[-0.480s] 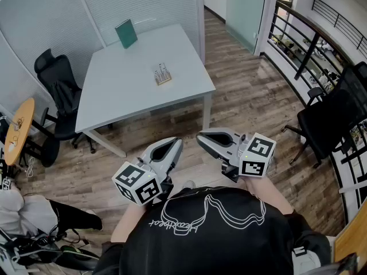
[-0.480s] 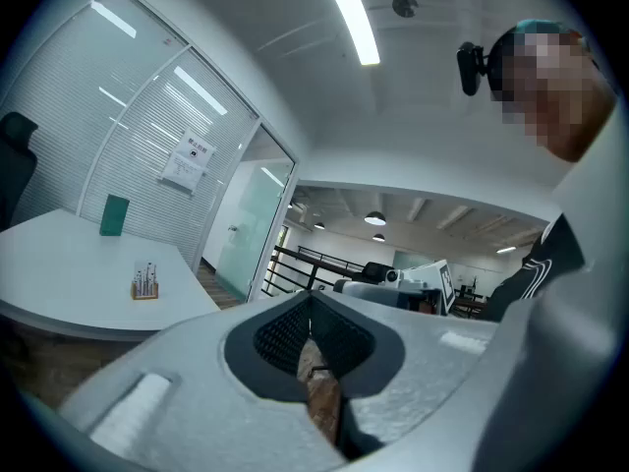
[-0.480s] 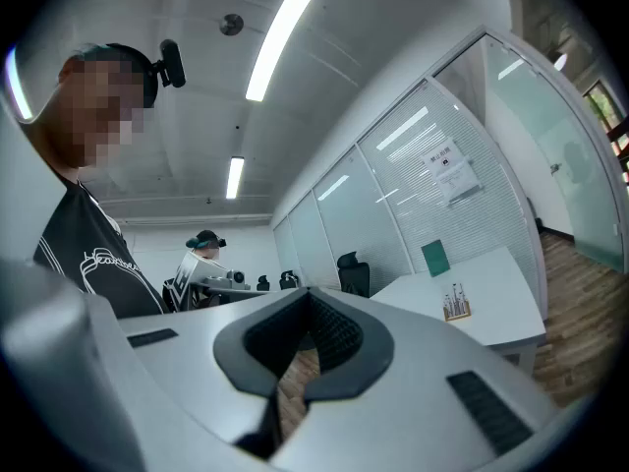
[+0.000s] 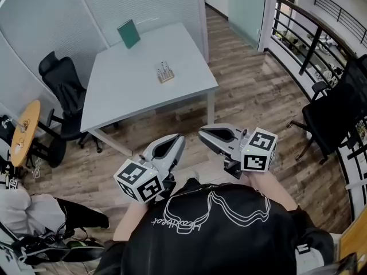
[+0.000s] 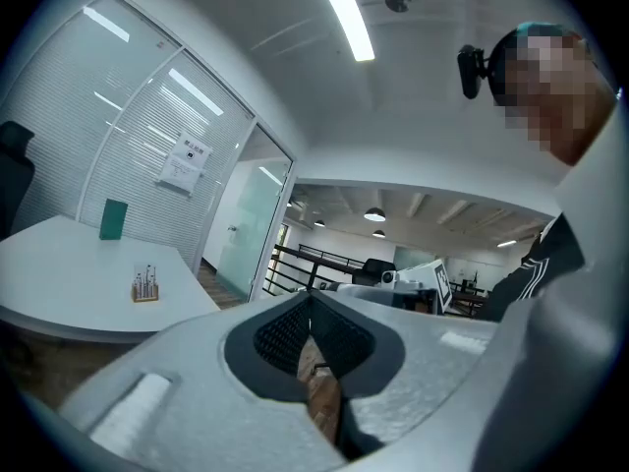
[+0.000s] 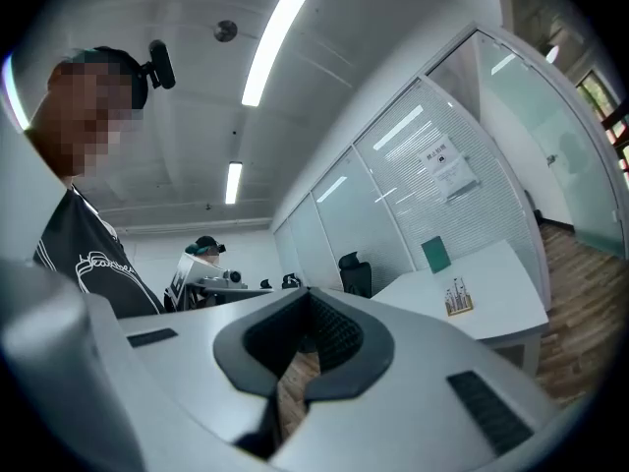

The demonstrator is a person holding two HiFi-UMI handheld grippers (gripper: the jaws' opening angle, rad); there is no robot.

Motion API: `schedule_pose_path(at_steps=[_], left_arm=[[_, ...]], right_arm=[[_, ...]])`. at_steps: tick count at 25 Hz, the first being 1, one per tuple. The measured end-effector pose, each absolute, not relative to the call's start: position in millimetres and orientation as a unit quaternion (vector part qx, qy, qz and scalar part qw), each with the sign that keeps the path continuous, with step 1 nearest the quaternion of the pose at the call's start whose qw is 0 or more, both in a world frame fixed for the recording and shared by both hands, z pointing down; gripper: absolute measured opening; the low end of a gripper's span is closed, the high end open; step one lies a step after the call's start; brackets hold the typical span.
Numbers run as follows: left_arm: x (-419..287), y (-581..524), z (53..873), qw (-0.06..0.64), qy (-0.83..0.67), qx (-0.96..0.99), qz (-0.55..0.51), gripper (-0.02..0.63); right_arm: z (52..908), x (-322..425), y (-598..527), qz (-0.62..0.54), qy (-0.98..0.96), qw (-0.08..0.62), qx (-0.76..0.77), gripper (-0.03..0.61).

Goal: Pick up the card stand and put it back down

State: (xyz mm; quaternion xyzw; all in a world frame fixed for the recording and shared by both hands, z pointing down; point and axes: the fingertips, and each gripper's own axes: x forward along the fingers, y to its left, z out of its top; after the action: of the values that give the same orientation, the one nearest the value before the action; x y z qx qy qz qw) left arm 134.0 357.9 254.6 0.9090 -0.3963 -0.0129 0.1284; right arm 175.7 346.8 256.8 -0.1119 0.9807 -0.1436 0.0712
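A small wooden card stand (image 4: 165,73) with thin upright pieces sits on the white table (image 4: 132,90), far ahead of both grippers. It also shows small in the left gripper view as the card stand (image 5: 145,284) and in the right gripper view as the card stand (image 6: 457,298). My left gripper (image 4: 178,140) is held low in front of the person's chest, shut and empty. Beside it, my right gripper (image 4: 203,135) is also shut with nothing in it. Both are well short of the table's near edge.
A green booklet (image 4: 128,34) stands at the table's far side by the glass wall. A black office chair (image 4: 64,90) is left of the table, another chair (image 4: 332,119) at right near a black railing (image 4: 304,44). Wooden floor (image 4: 252,96) lies between me and the table.
The view has shifted slightly; the table and stand sit a little lower and to the right in the head view. Both grippers stay shut in about the same place.
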Motion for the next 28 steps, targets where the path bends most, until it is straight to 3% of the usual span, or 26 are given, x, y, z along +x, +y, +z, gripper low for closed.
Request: schedule_pose_path(at_steps=[17,28], left_arm=[[90.3,231.3,300.8,0.178,-0.387,0.905,-0.011,0.014],[2.9,82.8,338.2,0.214,-0.373,0.902,0.018,0.014]], right_arm=[[303.8,141.4,230.1,-0.188,0.971,0.047,-0.139,0.009],[331.5,60.3,81.5,-0.235,0.957,0.04,-0.162,0.009]])
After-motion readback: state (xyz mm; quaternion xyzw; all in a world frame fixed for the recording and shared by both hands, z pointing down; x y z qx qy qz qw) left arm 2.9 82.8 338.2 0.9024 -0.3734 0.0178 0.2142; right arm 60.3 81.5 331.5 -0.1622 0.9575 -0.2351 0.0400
